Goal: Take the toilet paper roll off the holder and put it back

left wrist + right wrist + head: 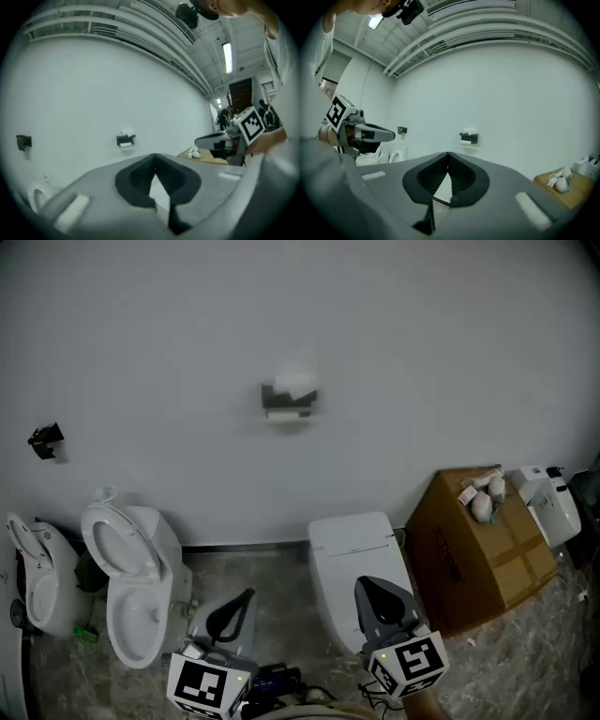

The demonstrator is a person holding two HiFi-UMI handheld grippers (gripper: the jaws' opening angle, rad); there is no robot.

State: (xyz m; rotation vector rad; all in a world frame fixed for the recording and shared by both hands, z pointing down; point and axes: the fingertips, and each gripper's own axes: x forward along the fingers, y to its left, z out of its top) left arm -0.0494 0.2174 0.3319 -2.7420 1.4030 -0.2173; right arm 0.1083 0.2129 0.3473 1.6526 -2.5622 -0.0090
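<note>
Across the upper half of the head view, from 9 o'clock round to 3 o'clock, stretches a bare white wall [422, 324]. Below it a mottled stone floor [272, 573] fills the 6 o'clock side. At 4 o'clock a cardboard box [478, 554] stands on the floor with a few small white things [483, 498] lying on its top. Just beside the box, towards 5 o'clock, is a white toilet with its lid down [352, 554]. At 8 o'clock stands a second toilet with its seat raised [131, 610].

Both grippers are low in the frame, well apart from the wall. The left gripper [246, 598] is at 7 o'clock and the right gripper [364, 585] at 5 o'clock, each pointing up towards the wall, each with its marker cube at the bottom edge. In the left gripper view the left gripper's [154, 159] jaws meet at their tips with nothing between them. The right gripper view shows the same of the right gripper [448, 155]: tips together and nothing held.

At 12 o'clock, high on the wall, sits the dark holder [289, 399]. The toilet paper roll [295, 385] shows as a white blur at the holder; how it rests there is too blurred to tell. Each gripper view shows the holder [125, 139] [469, 138] on the wall, far beyond the jaw tips. At 9 o'clock a small black fixture [44, 440] is mounted on the wall.
</note>
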